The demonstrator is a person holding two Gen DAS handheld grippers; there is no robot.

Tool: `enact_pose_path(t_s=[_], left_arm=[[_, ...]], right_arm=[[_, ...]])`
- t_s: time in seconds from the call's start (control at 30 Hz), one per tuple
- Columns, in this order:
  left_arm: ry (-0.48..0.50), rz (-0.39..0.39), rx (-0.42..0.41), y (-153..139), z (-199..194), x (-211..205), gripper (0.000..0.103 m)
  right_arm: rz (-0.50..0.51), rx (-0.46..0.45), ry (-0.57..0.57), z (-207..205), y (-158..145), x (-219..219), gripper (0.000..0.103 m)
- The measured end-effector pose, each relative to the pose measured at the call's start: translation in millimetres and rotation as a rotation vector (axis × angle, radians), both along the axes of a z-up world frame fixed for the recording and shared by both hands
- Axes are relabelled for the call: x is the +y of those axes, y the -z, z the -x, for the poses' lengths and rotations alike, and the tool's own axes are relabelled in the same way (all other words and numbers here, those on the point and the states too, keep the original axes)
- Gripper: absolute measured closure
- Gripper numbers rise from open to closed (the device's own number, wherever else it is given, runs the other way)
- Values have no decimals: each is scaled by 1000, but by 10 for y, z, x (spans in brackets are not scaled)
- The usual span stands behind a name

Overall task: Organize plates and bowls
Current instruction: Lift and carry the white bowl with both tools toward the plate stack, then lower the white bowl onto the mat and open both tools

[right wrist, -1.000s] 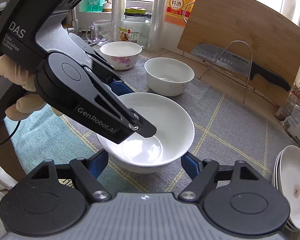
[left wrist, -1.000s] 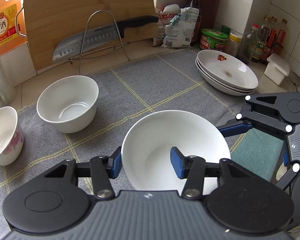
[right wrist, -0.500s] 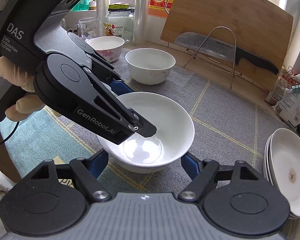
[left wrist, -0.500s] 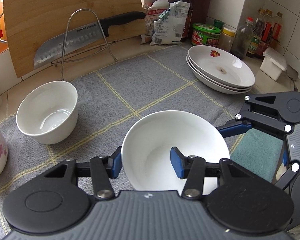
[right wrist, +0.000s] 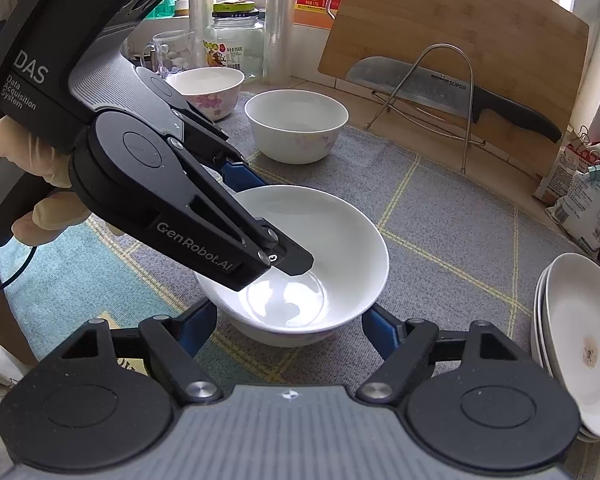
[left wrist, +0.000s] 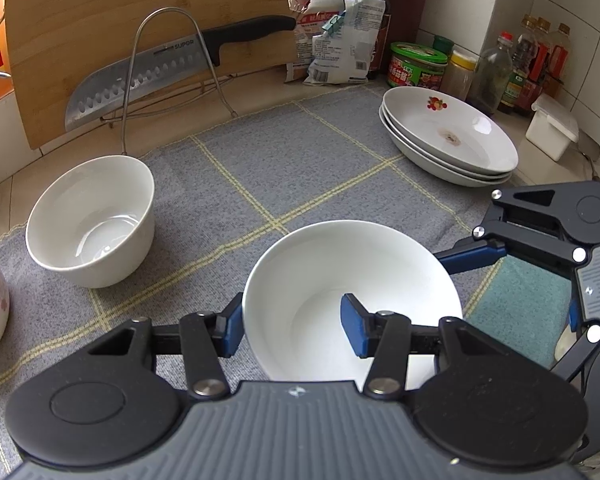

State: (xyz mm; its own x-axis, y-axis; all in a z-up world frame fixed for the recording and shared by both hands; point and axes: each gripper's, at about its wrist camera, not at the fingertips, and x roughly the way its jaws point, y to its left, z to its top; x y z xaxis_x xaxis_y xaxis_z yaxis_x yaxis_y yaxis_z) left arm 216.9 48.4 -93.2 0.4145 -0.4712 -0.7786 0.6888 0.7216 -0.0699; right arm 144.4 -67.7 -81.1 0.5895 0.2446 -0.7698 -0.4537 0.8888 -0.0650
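On the grey checked mat [left wrist: 292, 168] covering the table, a white bowl [left wrist: 352, 296] is clamped at its left wall by the left gripper [left wrist: 292, 324], one pad inside, one outside. The right gripper [right wrist: 288, 330] is held apart, straddling the bowl without contact. Stacked plates [left wrist: 448, 136] lie far right.

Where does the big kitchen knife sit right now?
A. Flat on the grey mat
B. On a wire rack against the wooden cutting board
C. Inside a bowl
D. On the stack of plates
B: the knife rests across the wire rack, leaning against the cutting board.
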Motion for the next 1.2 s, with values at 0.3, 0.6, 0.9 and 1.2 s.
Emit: enact_pose_path(t_s=[0.3,0.6,0.9,1.2], left_arm=[[6,14,-6,16,10,5,46],[-39,51,-84,-143,77,93,9],[-88,43,-139,-242,183,241,6],[-161,20,-181,-264,210,432,6]], right_arm=[[-3,5,3,0,12,-7,20],[-28,8,22,10,-2,-71,1],[-49,-2,39,57,-150,-134,0],[-42,-29,25,15,-299,-141,0]])
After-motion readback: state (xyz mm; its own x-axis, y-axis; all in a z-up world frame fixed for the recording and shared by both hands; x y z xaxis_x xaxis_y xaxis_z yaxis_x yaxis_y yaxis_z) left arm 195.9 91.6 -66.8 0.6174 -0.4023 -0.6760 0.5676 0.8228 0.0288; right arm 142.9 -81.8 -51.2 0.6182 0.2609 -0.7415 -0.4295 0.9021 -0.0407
